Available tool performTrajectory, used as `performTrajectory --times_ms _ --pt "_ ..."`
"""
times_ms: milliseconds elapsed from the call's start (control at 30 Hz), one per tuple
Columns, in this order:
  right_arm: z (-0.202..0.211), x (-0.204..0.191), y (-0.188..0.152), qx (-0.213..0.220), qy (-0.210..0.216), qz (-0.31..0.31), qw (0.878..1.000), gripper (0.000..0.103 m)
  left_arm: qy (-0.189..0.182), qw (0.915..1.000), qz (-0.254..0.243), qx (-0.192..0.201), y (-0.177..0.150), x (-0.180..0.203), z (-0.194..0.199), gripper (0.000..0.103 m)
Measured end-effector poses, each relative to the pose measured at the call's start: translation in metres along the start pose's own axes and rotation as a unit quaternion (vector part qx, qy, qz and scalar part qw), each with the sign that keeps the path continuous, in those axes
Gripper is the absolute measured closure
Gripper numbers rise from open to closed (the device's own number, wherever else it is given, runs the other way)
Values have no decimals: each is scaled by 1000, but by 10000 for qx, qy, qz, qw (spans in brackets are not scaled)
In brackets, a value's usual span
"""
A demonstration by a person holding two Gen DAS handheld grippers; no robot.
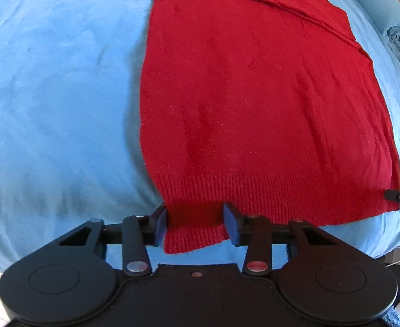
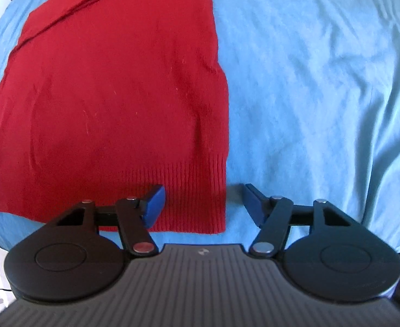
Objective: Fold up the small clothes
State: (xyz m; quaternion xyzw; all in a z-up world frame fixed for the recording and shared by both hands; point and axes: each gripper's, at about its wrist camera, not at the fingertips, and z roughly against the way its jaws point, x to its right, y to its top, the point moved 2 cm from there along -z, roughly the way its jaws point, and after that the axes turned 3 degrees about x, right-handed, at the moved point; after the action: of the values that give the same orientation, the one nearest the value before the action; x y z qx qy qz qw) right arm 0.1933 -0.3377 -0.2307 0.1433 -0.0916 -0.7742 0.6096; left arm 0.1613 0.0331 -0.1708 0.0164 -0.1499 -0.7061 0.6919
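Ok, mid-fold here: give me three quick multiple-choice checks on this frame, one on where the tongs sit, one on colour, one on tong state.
1. Where are both tongs relative to the sweater?
A. At its ribbed hem corners
B. At its far end
C. Off on the bare sheet

2. What colour is the sweater?
A. Grey
B. Red
C. Green

3. How do the two tongs stand?
A. Both shut on the hem
B. One shut, one open
C. Both open, hem between the fingers

Answers:
1 A: the left tongs and right tongs each straddle a corner of the ribbed hem.
2 B: the red sweater lies flat on the blue sheet.
3 C: gaps show beside the cloth at both pairs of fingers.
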Motion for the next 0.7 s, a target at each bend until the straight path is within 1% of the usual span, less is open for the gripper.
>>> performTrajectory --times_ms 33,67,100,133,167,200,233,267,400,500,533,600,700 --pt "0 -1 -1 1 -18 -5 10000 29 -25 10000 -9 -20 0 0 -1 69" --pt "-1 0 -2 3 -17 -18 10000 36 -5 10000 -61 -43 2 4 -2 75" --pt "-1 0 -3 -12 -13 -13 10000 41 24 9999 -137 -66 3 5 -2 82" --pt "0 -2 -4 -31 -17 15 10000 53 32 9997 -227 -94 4 7 -2 85" --pt "1 -4 -5 -63 10 55 10000 64 37 9995 -291 -122 8 7 -4 91" --pt "1 -5 -4 -100 37 111 9999 70 44 9994 -324 -144 9 8 -4 93" --pt "1 -6 -4 -136 66 162 9998 80 47 9993 -328 -165 11 8 -3 94" --pt "-1 -7 -3 -155 92 188 9997 82 45 9993 -320 -182 12 8 -3 94" --pt "4 -8 2 -138 122 226 9996 83 7 9993 -247 -282 19 3 6 95" --pt "16 -6 9 -94 228 100 9996 83 -108 9998 -37 -185 36 0 17 96" --pt "22 -5 12 -70 273 24 9996 83 -238 9990 -335 -199 40 1 23 96" --pt "37 -5 21 15 396 -131 9991 83 -350 9991 -219 -64 53 4 40 96" --pt "61 -8 43 257 559 -298 9977 83 -538 9983 -23 205 75 9 67 96"
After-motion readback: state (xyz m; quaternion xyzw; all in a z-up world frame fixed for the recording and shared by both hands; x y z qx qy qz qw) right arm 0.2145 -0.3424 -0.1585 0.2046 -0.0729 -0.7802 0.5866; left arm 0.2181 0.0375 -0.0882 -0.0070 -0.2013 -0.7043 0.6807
